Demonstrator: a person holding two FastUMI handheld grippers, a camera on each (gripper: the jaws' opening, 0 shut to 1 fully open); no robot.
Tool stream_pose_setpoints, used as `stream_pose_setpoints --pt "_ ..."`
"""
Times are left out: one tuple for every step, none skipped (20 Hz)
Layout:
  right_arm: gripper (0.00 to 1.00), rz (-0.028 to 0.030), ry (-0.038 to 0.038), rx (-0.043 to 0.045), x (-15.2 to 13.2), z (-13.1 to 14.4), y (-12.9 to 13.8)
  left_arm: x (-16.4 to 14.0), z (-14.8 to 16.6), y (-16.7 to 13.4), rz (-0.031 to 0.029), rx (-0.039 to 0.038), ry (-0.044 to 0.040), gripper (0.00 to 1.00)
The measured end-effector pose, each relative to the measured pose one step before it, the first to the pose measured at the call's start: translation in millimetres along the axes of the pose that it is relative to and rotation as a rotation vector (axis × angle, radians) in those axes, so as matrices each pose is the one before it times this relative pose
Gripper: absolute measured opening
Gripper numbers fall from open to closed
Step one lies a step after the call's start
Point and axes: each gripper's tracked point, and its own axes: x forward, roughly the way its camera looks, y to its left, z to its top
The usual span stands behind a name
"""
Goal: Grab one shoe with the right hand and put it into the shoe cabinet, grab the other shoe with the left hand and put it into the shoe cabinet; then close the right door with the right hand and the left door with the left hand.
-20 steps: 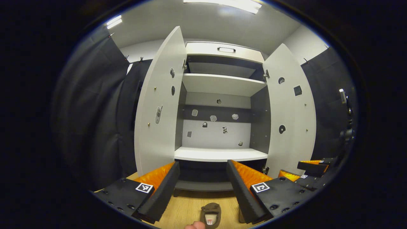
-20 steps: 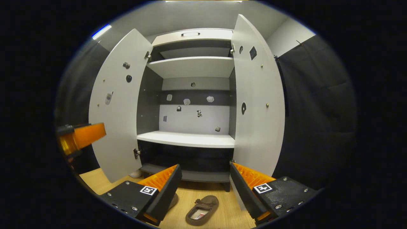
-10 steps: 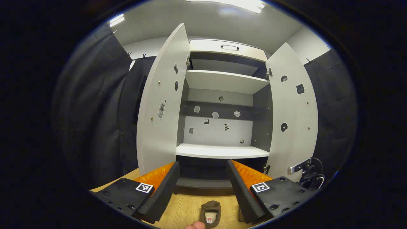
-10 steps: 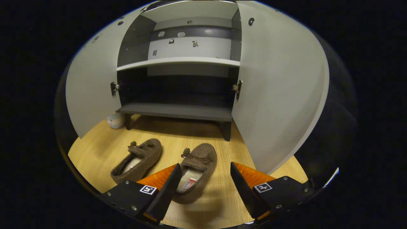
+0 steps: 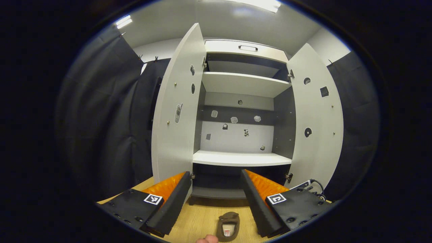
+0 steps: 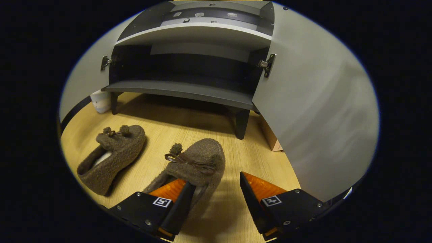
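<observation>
Right tool (image 6: 216, 199) hangs spread apart over the near shoe (image 6: 197, 165) on the floor before the cabinet (image 6: 182, 91); if we close off-centre, its soft wool may slip free. Left tool (image 5: 216, 202) waits spread too.

Wood-grain floor (image 6: 202, 125) seen below and ahead of claw, pale yellow-brown. Dark cloth wall (image 5: 101, 128) hung to left of claw, more dark cloth (image 5: 357, 135) to right. White wall (image 5: 155, 54) seen above cloth, far ahead. Grey-white ceiling (image 5: 219, 23) lit by ceiling light strip (image 5: 260, 4) overhead; second light strip (image 5: 123, 21) set up and left. Small cardboard box (image 6: 273, 141) placed on floor ahead.
</observation>
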Motion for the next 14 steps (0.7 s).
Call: stream_pose_setpoints --pt "0.81 0.00198 0.01362 -0.00158 6.93 -3.6 1.23 1.23 0.06 0.57 0.00333 0.00124 0.00292 0.96" --pt "0.76 0.02623 0.00241 0.02155 5.68 -0.21 6.09 -0.35 -0.58 0.74 0.00259 0.00161 0.00126 0.96" --pt "0.69 0.02133 0.00711 0.02713 4.31 -2.81 5.01 0.39 0.48 0.35 0.00342 0.00152 -0.00218 0.99" --pt "0.51 0.00579 0.00254 0.02034 1.59 -1.37 2.2 -1.51 1.12 1.18 0.00444 0.0008 -0.00339 0.96" --pt "0.45 -0.01492 -0.00599 0.00387 0.55 1.6 -2.62 0.91 -0.05 1.55 0.00356 -0.00019 -0.00164 0.96" --pt "0.3 -0.00748 -0.0088 0.00029 0.14 0.09 -2.0 0.72 -1.9 1.24 0.0032 -0.00124 0.00154 0.96" --pt "0.24 -0.00791 -0.00926 0.00087 -1.51 1.2 -1.54 -0.36 -0.78 0.8 0.00075 -0.00232 0.00189 0.96" --pt "0.13 0.00432 -0.00031 0.00363 -2.06 0.48 0.05 -1.0 -0.73 0.11 -0.00043 -0.00229 -0.0004 0.96" --pt "0.09 0.01162 -0.00275 0.00277 -4.19 -0.96 2.5 -0.28 -0.39 0.25 -0.00095 -0.00191 0.00021 0.96" --pt "0.08 0.00438 0.00471 -0.00762 -2.22 -1.18 0.01 0.6 -1.7 0.44 -0.00086 -0.00173 0.00375 0.96" --pt "0.08 0.00173 0.00427 -0.00242 -3.67 -0.86 -1.12 1.34 -2.14 0.77 -0.00009 -0.00238 0.00559 0.99" --pt "0.08 0.00064 -0.00123 0.00685 -5.88 1.1 -0.16 1.43 -0.35 -1.18 -0.00401 -0.00457 0.00279 0.96" --pt "0.08 0.00594 -0.01136 0.01703 -9.81 4.63 2.0 -0.92 -1.18 -0.01 -0.00376 -0.00511 0.00159 0.96" --pt "0.07 0.0056 -0.02313 0.0112 -10.33 6.69 2.83 0.1 -1.74 -0.43 -0.00467 -0.00507 0.00119 0.94"
